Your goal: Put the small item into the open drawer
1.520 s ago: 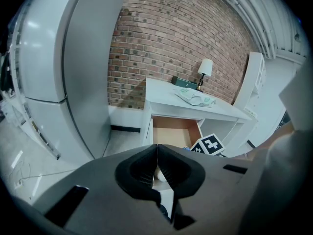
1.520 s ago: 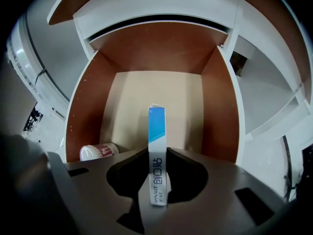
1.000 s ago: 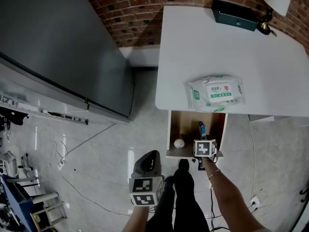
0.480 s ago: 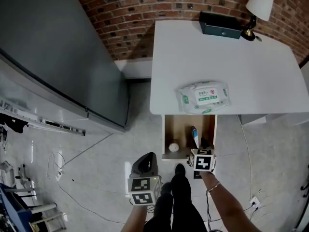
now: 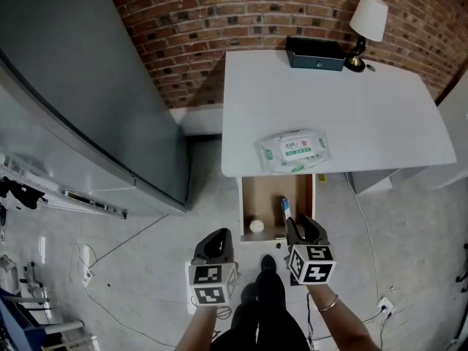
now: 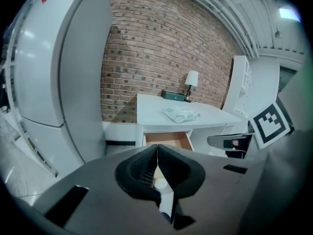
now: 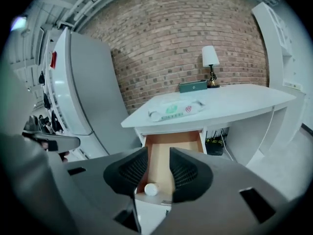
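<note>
The open wooden drawer (image 5: 251, 199) sticks out from under the white table (image 5: 365, 115). Inside lie a small blue-and-white item (image 5: 285, 208) and a white round thing (image 5: 256, 225), which also shows in the right gripper view as a white round thing (image 7: 150, 189). My right gripper (image 5: 306, 229) hovers just in front of the drawer's front edge. Its jaws are closing, with nothing between them; the drawer (image 7: 173, 151) shows through the gap of the right gripper (image 7: 159, 153). My left gripper (image 5: 218, 241) hangs over the floor left of the drawer. The left gripper (image 6: 157, 148) is shut and empty.
A pack of wet wipes (image 5: 294, 151) lies near the table's front edge above the drawer. A dark green box (image 5: 314, 53) and a lamp (image 5: 365, 20) stand at the back by the brick wall. A grey refrigerator (image 5: 73, 86) fills the left. Cables (image 5: 110, 247) lie on the floor.
The right gripper has drawn back out of the drawer toward me, leaving the blue-and-white item lying inside. Its jaws have narrowed. The left gripper stays shut.
</note>
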{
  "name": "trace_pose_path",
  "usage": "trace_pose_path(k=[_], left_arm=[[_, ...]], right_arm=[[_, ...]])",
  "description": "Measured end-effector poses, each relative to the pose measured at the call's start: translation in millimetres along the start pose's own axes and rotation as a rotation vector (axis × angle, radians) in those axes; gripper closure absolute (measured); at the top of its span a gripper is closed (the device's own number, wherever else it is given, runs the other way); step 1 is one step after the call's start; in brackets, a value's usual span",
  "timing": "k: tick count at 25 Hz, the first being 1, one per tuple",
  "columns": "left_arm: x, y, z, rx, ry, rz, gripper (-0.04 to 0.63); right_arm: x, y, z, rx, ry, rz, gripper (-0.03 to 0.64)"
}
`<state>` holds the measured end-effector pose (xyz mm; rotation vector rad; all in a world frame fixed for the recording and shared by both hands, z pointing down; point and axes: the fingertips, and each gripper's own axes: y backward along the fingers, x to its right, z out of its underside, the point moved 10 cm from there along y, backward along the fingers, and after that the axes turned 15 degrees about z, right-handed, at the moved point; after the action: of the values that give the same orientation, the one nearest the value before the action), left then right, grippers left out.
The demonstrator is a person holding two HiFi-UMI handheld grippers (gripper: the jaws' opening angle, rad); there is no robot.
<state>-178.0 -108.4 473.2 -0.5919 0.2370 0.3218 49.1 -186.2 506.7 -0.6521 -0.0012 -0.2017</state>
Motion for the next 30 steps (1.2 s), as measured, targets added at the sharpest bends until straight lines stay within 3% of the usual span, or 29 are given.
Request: trace_pose_path(k=[13, 23, 30], left_arm=[[26.6, 51.0, -12.0, 0.052, -0.064, 0.033, 0.574], [39.7, 85.5, -11.0, 0.082, -0.126, 0.05, 0.574], [47.6, 96.2, -6.9, 0.09, -0.148, 0.063, 0.574]], right_arm=[[-7.1, 128.4, -31.9, 0.218, -0.088, -0.046, 0.538], [-1.8, 182.9, -21.0, 0.264, -0.139, 0.004, 0.604], [4.9, 213.7, -13.6, 0.3, -0.156, -0.04, 0.611]])
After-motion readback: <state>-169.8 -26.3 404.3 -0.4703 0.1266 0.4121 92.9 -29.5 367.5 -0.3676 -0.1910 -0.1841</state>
